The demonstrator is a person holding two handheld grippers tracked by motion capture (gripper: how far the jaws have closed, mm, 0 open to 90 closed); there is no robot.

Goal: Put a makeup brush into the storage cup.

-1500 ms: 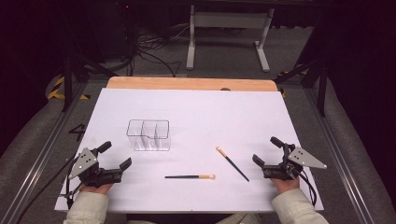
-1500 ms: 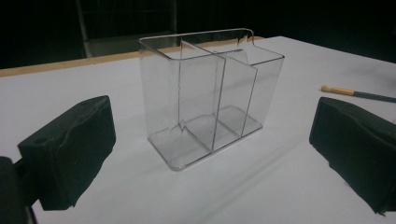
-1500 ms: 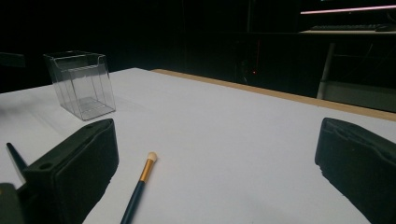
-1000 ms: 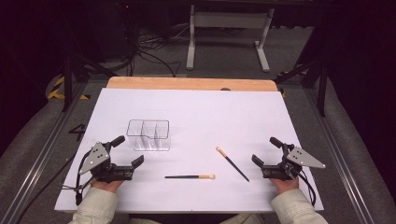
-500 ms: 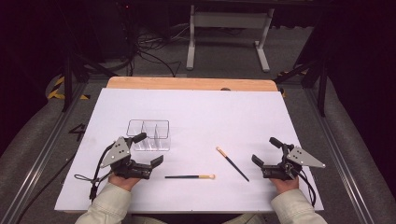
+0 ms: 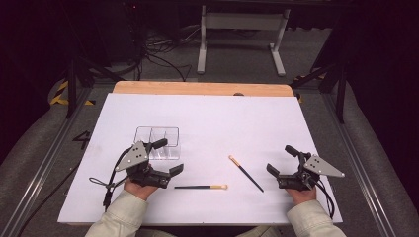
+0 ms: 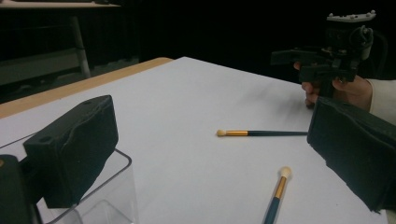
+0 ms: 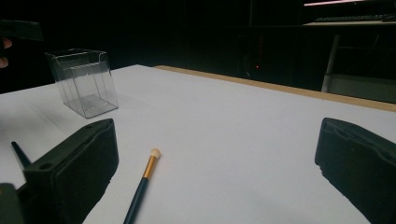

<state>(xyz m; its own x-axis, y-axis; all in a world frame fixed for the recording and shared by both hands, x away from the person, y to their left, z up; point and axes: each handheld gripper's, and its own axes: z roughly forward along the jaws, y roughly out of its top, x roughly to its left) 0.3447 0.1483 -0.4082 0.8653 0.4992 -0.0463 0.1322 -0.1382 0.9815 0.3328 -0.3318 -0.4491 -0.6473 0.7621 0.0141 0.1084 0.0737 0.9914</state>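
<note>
High view: fixed overhead, person's side, looks forward and down, whole white table (image 6: 207, 123) in frame. Left gripper view: low, near tabletop, faces across toward right gripper (image 7: 327, 58). Right gripper view: low, faces clear box (image 8: 84, 81) and far table edge. All three share nearer brush (image 6: 200, 187) (image 7: 275, 193) (image 8: 142, 184).
</note>
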